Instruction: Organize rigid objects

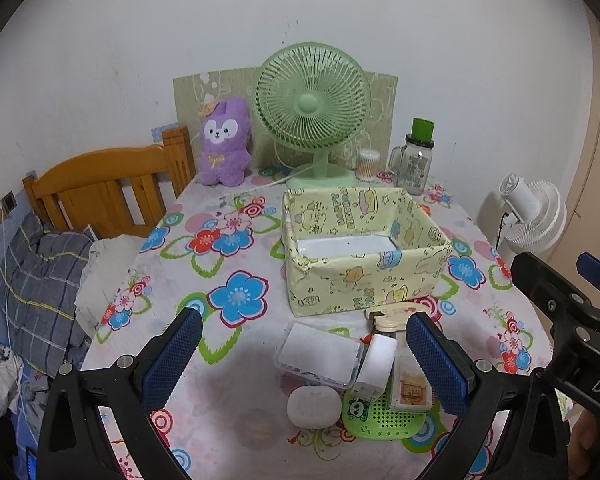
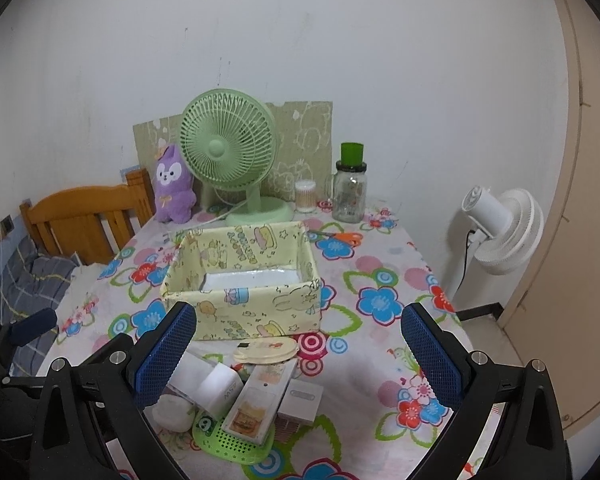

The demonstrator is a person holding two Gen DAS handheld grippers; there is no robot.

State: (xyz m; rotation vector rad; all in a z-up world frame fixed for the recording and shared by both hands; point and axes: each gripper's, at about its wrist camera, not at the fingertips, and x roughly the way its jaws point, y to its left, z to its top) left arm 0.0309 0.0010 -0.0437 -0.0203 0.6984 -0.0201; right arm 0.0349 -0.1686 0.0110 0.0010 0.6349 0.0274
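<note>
Left claw point(image 1: 304, 354) gapes empty over the surface point(image 1: 236, 352). Its right finger point(image 1: 436, 356) covers part of the cluttered pile point(image 1: 356, 376) just before the yellow box point(image 1: 364, 248). Right claw point(image 2: 300, 354) gapes empty too, its left finger point(image 2: 168, 356) hiding the pile's edge.

Yellow cartoon-print box point(image 1: 364, 256), open-topped, upright mid-table; white liner shows on its floor. Just in front of it, a tight cluster: clear lidded case point(image 1: 318, 354) lying flat; white oval case point(image 1: 314, 406) near edge; white charger block point(image 1: 374, 368) tilted; long cream card-pack point(image 2: 258, 398) resting partly on green perforated mat point(image 1: 384, 418); cream round-lobed piece point(image 2: 266, 350) touching box front; white square adapter point(image 2: 302, 400) at right
</note>
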